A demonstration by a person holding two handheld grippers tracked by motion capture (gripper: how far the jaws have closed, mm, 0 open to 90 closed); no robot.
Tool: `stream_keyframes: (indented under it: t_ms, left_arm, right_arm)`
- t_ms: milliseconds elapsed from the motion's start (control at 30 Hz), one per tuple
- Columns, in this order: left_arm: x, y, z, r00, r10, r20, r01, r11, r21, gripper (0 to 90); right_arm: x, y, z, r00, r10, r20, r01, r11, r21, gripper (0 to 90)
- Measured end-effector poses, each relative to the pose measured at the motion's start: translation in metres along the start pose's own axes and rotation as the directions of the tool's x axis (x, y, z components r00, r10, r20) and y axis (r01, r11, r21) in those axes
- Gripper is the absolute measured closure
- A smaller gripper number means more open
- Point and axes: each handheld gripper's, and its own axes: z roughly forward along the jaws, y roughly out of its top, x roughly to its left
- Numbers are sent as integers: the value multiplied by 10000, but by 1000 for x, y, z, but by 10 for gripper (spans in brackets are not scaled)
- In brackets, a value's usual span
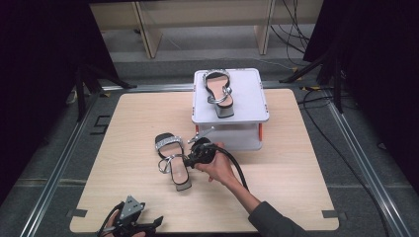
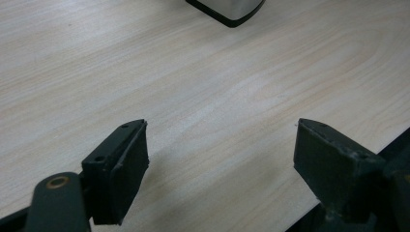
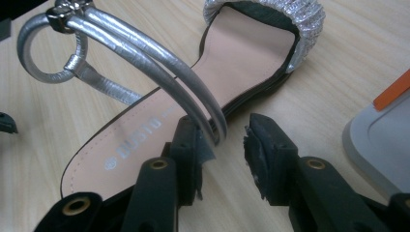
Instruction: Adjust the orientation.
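Straddling sandal strap w/ right claw.

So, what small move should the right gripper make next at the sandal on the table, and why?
Probably close the right gripper. Its jaws stand open at the sandal, and the silver strap runs down into the gap between them, near the sole's edge. Closing there should pinch the strap, so the sandal could then be lifted.
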Motion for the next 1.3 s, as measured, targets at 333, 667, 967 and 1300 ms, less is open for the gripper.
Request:
stream_keyframes:
  t_ms: [333,667,967,1300]
  left_arm:
    - [-2,-1,-2,9999,-126,-2,126,9999,-95,200]
    - [0,-1,-1,10000,51,-62,-52,9999,-112,201]
    - [-1,-1,0,9999,123,-81,-124,9999,-94,202]
    - [0,0,0,9995,283,-135,-285,9995,-131,202]
  right_arm:
    - [6,2,-6,9977,-660,-140,660,9978,-32,824]
    - [-2,-24,-49,9931,-917,-736,934,9954,206,825]
    - [-37,-49,-85,9965,-569,-607,626,9934,960,827]
    - [-43,-45,-107,9995,-320,-26,320,9891,1440,661]
